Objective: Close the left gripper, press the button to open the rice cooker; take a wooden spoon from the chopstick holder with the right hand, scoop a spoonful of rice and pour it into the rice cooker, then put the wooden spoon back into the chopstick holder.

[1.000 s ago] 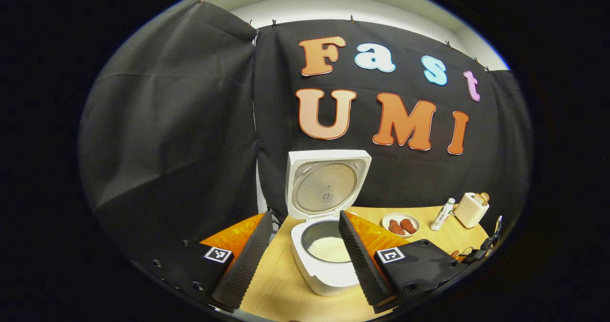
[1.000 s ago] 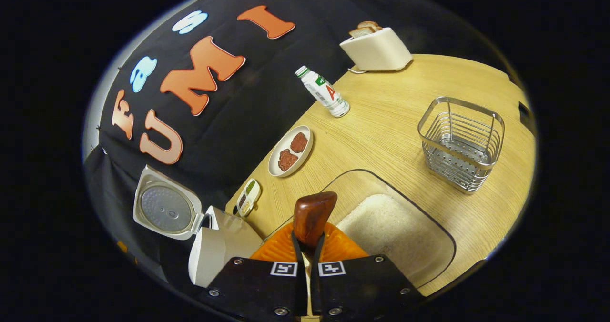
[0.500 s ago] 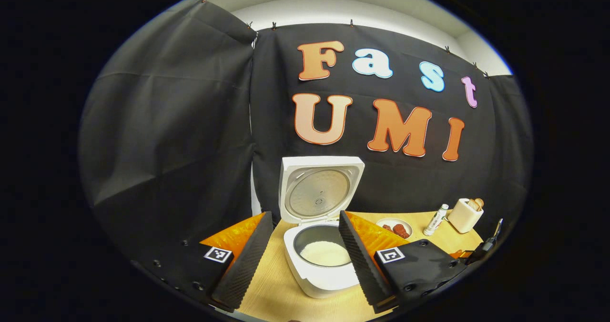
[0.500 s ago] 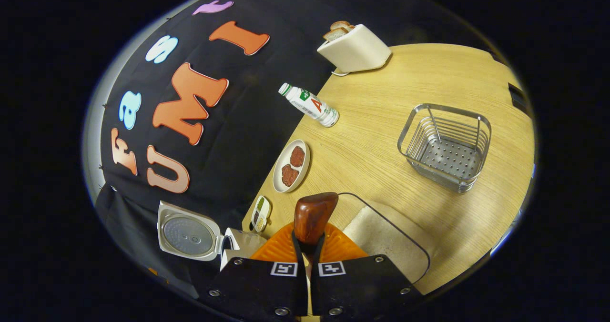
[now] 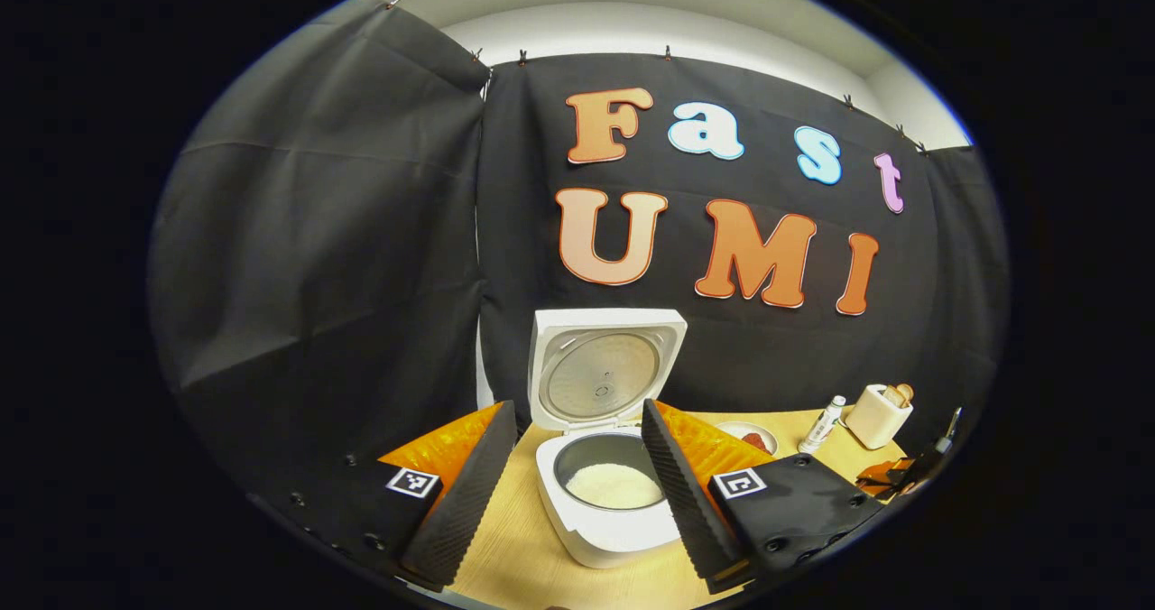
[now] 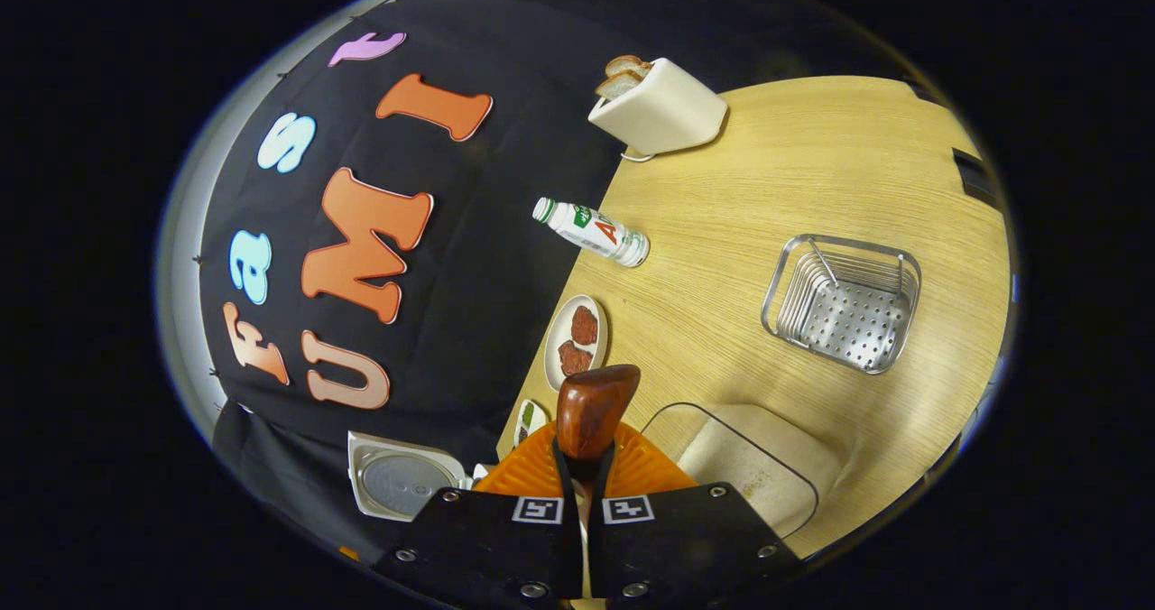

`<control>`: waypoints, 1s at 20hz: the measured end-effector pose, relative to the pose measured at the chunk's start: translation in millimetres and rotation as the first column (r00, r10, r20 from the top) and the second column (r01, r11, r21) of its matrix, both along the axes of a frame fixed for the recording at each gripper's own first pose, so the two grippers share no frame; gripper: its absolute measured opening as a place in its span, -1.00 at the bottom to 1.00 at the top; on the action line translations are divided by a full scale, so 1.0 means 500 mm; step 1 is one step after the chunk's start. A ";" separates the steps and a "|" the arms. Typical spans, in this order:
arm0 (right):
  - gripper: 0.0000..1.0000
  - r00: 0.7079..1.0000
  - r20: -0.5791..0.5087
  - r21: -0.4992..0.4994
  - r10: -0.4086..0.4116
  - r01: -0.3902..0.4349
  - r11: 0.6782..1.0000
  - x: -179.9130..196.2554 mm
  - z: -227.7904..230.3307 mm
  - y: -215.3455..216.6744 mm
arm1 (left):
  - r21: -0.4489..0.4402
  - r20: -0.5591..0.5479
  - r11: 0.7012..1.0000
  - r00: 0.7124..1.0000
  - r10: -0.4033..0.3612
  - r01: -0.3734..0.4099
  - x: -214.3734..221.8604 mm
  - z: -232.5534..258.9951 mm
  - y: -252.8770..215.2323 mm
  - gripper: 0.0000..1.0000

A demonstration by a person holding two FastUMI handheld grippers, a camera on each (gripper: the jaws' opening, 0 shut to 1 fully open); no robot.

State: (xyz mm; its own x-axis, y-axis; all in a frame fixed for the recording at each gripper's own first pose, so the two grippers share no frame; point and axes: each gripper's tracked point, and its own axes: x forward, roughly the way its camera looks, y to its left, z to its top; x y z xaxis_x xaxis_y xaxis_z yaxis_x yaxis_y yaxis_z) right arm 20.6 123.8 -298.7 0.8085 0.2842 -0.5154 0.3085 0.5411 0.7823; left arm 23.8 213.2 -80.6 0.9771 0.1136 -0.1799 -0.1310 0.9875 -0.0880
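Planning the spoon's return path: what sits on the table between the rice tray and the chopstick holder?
Bare wooden table lies between the clear rice tray and the wire chopstick holder, seen in the right gripper view.

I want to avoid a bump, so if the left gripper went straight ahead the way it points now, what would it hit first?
Probably the rice cooker: its open pot of rice sits right between the left gripper's spread fingers, with the raised lid behind. Nothing seems nearer, though depth is hard to judge.

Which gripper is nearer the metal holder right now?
Right. The right gripper, shut on the wooden spoon, hangs over the table with the metal holder ahead of it. The left gripper faces the open rice cooker.
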 end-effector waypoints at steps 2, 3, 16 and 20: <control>-0.96 1.000 0.005 0.028 0.009 -0.009 1.000 0.010 0.023 0.018 | -0.002 -0.006 1.000 1.000 0.001 -0.001 0.001 -0.003 -0.004 0.89; -0.96 1.000 0.012 0.041 0.012 -0.012 0.999 0.017 0.038 0.027 | -0.004 -0.008 1.000 1.000 0.000 0.000 0.001 -0.006 -0.003 0.89; -0.96 0.992 0.081 0.243 0.099 -0.116 0.963 0.119 0.177 0.275 | -0.017 -0.027 0.999 0.999 0.045 -0.045 0.007 -0.029 0.040 0.89; -0.96 0.985 0.089 0.264 0.148 -0.167 0.950 0.149 0.187 0.380 | -0.028 -0.029 0.998 0.998 0.054 -0.055 0.017 -0.035 0.052 0.89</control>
State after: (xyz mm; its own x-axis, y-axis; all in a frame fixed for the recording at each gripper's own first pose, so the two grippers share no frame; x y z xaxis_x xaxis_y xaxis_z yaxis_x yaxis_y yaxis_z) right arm 95.1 313.8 -205.1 0.7722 0.5319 -0.3476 0.1777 0.3444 0.9219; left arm 32.1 239.1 -98.2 0.9640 0.1610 -0.2114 -0.1874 0.9759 -0.1115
